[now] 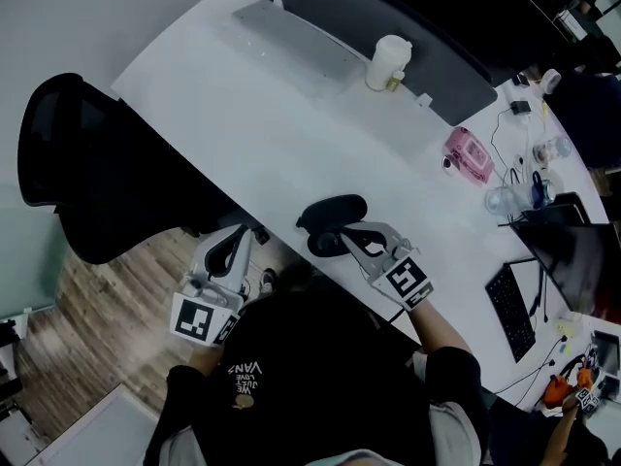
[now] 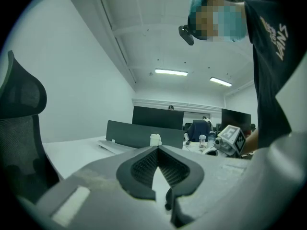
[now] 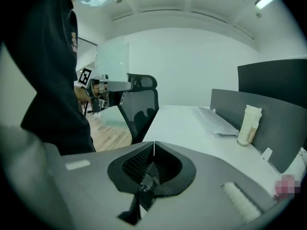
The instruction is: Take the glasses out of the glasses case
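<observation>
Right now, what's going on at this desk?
A person holds a gripper in each hand at a white desk. The right gripper sits at the black glasses case near the desk's front edge. Its own view shows its jaws together with nothing between them. The left gripper hangs off the desk edge beside the office chair, jaws also together and empty. The case looks closed, and no glasses are visible, so the removal has not begun.

Head view looks steeply down on the desk (image 1: 291, 139); gripper views skim low across it
</observation>
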A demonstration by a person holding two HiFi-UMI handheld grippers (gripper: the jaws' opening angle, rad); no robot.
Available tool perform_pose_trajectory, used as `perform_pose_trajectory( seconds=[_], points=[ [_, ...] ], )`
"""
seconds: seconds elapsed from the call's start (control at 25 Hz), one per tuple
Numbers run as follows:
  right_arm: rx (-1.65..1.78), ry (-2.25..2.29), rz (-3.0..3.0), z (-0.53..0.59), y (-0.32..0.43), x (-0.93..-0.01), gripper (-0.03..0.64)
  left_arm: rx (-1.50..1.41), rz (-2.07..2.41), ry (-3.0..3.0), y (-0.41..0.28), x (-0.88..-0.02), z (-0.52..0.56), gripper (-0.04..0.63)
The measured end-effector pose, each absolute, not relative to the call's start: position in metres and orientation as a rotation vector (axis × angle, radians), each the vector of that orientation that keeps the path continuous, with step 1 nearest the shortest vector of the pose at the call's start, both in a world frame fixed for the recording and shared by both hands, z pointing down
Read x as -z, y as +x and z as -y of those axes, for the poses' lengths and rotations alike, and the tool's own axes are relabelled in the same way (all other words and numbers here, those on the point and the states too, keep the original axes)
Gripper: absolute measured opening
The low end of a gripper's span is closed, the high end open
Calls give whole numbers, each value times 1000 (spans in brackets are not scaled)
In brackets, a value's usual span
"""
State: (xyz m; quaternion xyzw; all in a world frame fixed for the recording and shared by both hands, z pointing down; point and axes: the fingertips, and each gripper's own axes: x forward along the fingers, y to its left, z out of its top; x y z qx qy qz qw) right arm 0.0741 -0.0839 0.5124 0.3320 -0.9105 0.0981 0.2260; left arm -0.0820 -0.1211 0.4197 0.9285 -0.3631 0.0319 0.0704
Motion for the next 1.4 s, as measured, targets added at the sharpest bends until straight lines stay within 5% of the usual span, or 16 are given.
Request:
perform_pose_trajectory(
  seconds=[1.4],
  points=[
    [-93, 277, 2199, 61, 76, -633, 71, -121, 1289, 2696, -99, -425, 112, 2]
  ],
)
